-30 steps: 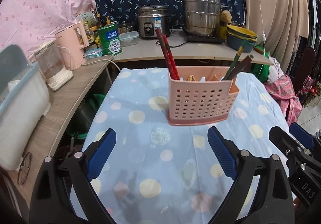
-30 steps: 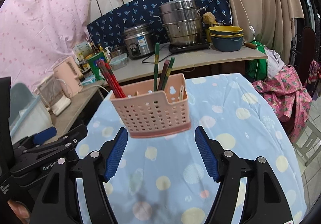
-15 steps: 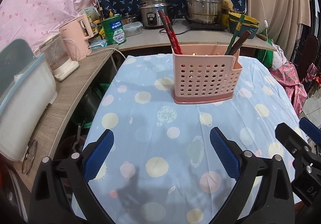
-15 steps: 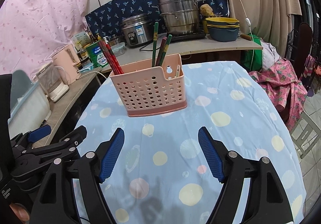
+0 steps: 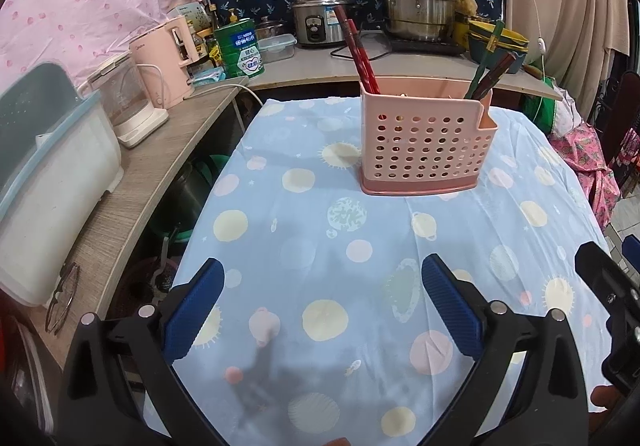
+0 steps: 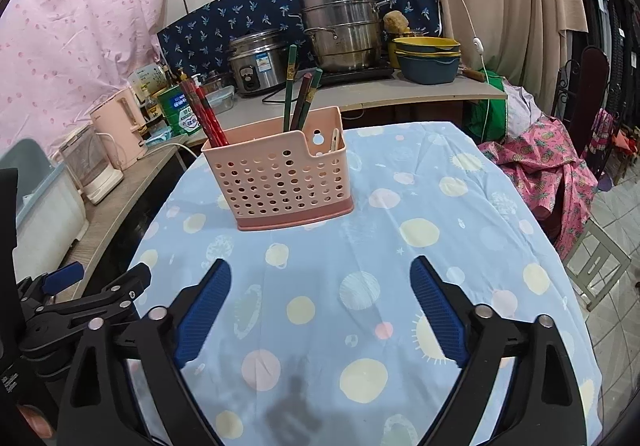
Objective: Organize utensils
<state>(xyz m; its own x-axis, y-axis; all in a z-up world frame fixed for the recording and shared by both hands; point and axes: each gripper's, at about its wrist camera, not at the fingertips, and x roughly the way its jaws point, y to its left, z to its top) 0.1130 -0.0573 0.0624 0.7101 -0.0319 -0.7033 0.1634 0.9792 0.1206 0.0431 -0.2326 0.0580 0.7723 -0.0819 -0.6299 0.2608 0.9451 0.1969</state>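
Both grippers drawn back; the pink perforated plastic utensil caddy [image 6: 280, 182] now stands ahead, well apart. Right gripper [image 6: 320, 310] jaws just spread wide, nothing between; left gripper [image 5: 322, 310] likewise open, empty. Red chopsticks [image 6: 202, 114] and green chopsticks [image 6: 298, 98] sit inside: sorting looks complete.

You see a pink basket [image 6: 280, 182] with round holes on a light blue cloth [image 6: 400, 286] with pale dots, red sticks [image 6: 204, 114] inside.

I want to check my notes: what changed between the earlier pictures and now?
Both grippers drew back from the pink utensil basket. The right gripper has just been opening, with nothing between its fingers; the left gripper is open too. The basket and its chopsticks stayed in place on the tablecloth.
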